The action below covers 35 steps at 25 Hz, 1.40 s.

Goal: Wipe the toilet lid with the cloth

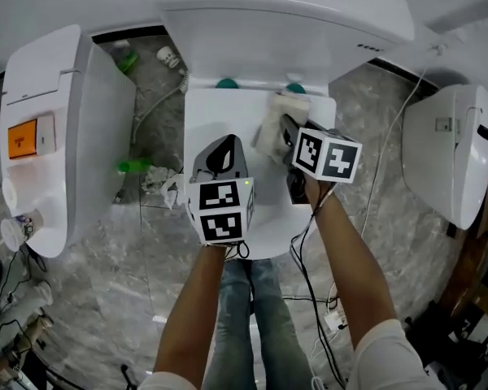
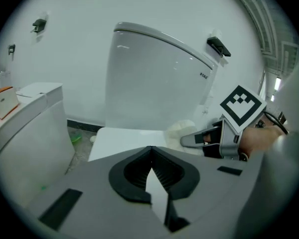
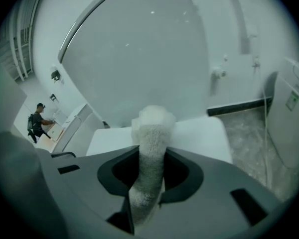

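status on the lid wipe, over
Right gripper shut on cloth at far right of lid. Left gripper shut, empty, over lid. Lid otherwise bare.

Place: a room fitted out with several toilets in a row, closer to a sanitary-ware showroom or test space than a home bathroom.
Fixtures: three white toilets stand side by side in the head view: a middle toilet [image 1: 285, 6] with its closed lid [image 1: 220, 116], a left toilet [image 1: 57, 177] and a right toilet [image 1: 455, 153].
Floor: a grey marble-look floor [image 1: 89, 299] runs between them.
Cables: loose cables [image 1: 307, 270] trail across the floor.
Walls: a plain white wall [image 2: 79, 14] with a black skirting strip [image 2: 84, 126] at its foot.
Marking: an orange label [image 1: 28, 136] sits on top of the left toilet.
Background: a person [image 3: 38, 121], small and far off, stands at a counter.
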### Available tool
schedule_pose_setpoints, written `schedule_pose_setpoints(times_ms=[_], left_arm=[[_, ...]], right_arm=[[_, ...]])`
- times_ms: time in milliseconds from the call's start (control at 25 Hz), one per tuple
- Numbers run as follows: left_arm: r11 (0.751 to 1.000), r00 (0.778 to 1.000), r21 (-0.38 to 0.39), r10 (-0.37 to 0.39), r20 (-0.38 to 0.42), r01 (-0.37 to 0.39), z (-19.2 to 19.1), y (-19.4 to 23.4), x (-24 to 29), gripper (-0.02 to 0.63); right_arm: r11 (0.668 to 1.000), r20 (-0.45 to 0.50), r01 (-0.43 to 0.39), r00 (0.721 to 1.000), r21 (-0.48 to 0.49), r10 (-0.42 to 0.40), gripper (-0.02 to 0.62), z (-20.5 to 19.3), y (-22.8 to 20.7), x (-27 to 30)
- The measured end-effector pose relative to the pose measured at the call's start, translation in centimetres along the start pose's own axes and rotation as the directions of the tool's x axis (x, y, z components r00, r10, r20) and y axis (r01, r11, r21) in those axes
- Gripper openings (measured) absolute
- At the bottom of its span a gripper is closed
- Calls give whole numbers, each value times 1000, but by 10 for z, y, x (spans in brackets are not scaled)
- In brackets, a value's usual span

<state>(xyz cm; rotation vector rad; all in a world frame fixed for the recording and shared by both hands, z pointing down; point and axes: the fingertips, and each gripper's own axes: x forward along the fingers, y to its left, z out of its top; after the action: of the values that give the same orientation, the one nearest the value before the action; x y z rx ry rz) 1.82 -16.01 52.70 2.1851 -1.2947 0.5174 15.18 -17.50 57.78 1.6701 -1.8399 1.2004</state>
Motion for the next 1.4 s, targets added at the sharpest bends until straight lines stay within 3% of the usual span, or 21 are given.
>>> schedule_pose_setpoints(times_ms=[240,360,480,600,800,960,1200,1400], left_arm=[[996,997,48,-80,15,79,-1,-74,15,12],[994,996,60,-92,18,90,-2,-84,9,12],[997,998,63,-54,29,52,0,-64,-6,12],[999,999,34,21,35,-22,-3,-20,-27,12],[986,986,-24,165,20,-165,-18,67,-76,12],[969,971,-68,239,5,-238,-35,120,-112,12],[963,968,-101,252,-8,-252,-56,136,-124,12],[984,986,-56,167,-26,-168,-56,81,-93,12]], right_arm=[[974,-1,226,974,-14,-226,86,-5,-115,-48],[973,23,230,973,-28,-229,86,-4,-124,-55],[988,86,149,985,-28,-147,86,4,-89,-57],[999,113,25,993,-43,-20,86,3,-19,-49],[980,4,-191,981,-62,192,86,-38,116,-17],[964,-98,-255,964,-73,247,86,-80,184,7],[970,-145,-225,967,-91,210,86,-97,180,21],[980,-145,-185,974,-72,173,86,-93,121,0]])
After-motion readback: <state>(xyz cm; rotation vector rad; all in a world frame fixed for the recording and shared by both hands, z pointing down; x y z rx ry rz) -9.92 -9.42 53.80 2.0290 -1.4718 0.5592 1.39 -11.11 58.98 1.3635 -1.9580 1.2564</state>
